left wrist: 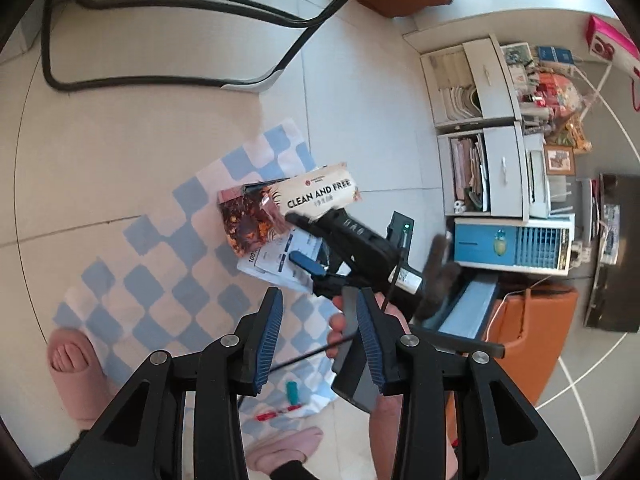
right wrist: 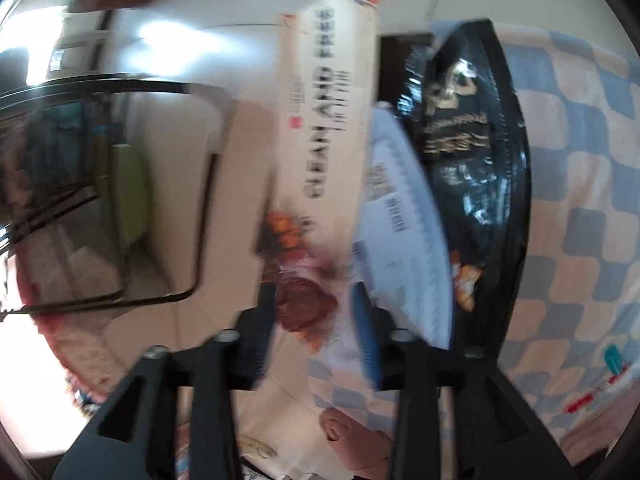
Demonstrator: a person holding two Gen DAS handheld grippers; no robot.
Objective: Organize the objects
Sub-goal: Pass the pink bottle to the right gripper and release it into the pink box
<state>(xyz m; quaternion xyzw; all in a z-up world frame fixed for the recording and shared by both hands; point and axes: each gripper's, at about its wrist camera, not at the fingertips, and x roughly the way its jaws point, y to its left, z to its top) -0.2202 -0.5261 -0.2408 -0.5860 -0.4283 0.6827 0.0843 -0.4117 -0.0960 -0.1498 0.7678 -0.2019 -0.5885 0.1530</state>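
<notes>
My right gripper (left wrist: 298,236) holds a bundle of flat packets above the blue-and-white checkered mat (left wrist: 160,280). The bundle has a cream "CLEAN AND FREE" packet (left wrist: 320,194) with a dark floral end, and a white-and-blue packet (left wrist: 280,258) under it. The right wrist view is blurred: the cream packet (right wrist: 324,120), the white-blue packet (right wrist: 404,232) and a black snack bag (right wrist: 476,152) stand between and beside its fingers, gripper (right wrist: 316,312). My left gripper (left wrist: 318,328) is open and empty above the mat, near the right gripper.
A teal marker (left wrist: 293,391) and a red pen (left wrist: 272,415) lie on the mat's near edge. Pink slippers (left wrist: 76,372) stand at the lower left. Black chair legs (left wrist: 168,80) are at the back. White cabinets (left wrist: 480,128), a blue fan box (left wrist: 516,244) and an orange bin (left wrist: 528,332) stand right.
</notes>
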